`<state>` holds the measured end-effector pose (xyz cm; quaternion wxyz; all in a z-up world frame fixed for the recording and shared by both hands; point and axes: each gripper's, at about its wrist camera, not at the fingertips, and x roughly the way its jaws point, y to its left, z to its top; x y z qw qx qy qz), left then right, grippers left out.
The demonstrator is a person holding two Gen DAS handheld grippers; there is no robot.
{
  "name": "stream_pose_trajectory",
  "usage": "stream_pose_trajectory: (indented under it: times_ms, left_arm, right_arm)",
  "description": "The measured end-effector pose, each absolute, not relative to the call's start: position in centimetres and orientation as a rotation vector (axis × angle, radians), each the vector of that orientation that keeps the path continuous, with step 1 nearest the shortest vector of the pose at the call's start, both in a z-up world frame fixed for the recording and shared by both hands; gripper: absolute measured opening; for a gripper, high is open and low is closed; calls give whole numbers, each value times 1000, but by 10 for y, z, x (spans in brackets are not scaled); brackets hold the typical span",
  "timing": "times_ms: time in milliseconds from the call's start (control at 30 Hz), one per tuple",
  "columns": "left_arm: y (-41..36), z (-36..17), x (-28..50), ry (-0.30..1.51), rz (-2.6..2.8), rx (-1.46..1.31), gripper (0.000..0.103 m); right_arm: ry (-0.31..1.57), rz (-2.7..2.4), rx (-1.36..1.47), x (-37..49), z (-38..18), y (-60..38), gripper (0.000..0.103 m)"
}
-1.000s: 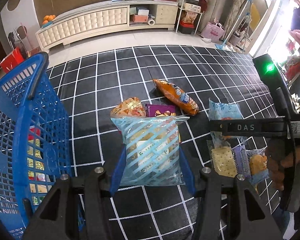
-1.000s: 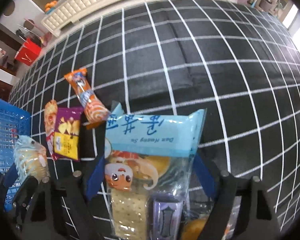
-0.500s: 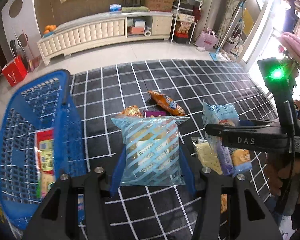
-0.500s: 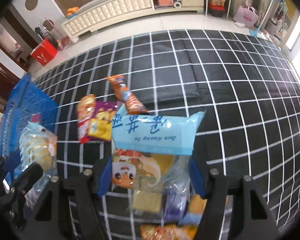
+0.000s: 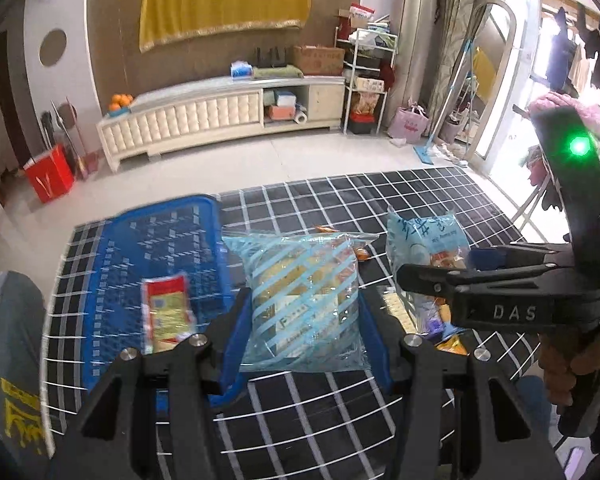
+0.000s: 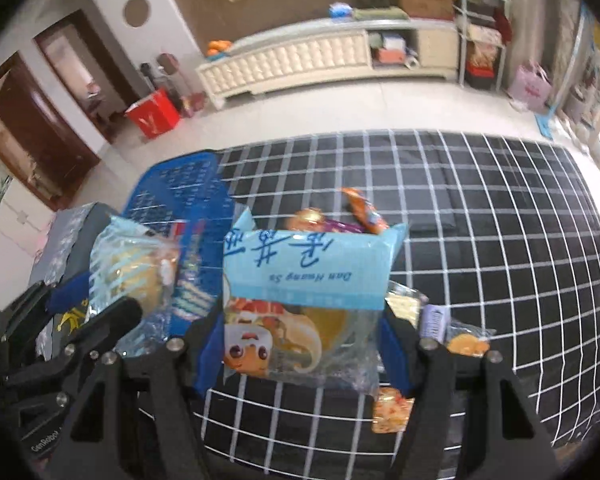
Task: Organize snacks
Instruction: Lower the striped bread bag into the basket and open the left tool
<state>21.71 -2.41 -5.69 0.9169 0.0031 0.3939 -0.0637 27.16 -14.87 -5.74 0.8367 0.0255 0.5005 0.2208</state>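
Note:
My left gripper is shut on a clear bag with light-blue stripes and holds it high above the mat, just right of the blue basket. The striped bag also shows in the right wrist view. My right gripper is shut on a light-blue snack bag with a cartoon face, also lifted; the same bag shows in the left wrist view. A red and yellow packet lies in the basket. An orange packet, a purple one and a small orange one lie on the mat.
The black mat with a white grid covers the floor. Loose snacks lie under my right gripper. A cream cabinet and a red bag stand beyond the mat. The basket in the right wrist view is at left.
Both grippers have risen well above the mat with their bags and tilted up toward the room. The basket now lies lower and nearer the middle of both views.

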Motion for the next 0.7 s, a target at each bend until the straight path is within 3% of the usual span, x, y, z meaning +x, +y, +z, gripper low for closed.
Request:
stream_pose_trajectory:
  times_ms: [400, 700]
  left_arm:
    - [54, -46, 196, 815, -37, -24, 49]
    - [89, -76, 216, 901, -13, -84, 50]
  right_arm:
    - [1030, 595, 24, 261, -45, -74, 71]
    - [1082, 630, -6, 267, -71, -45, 70]
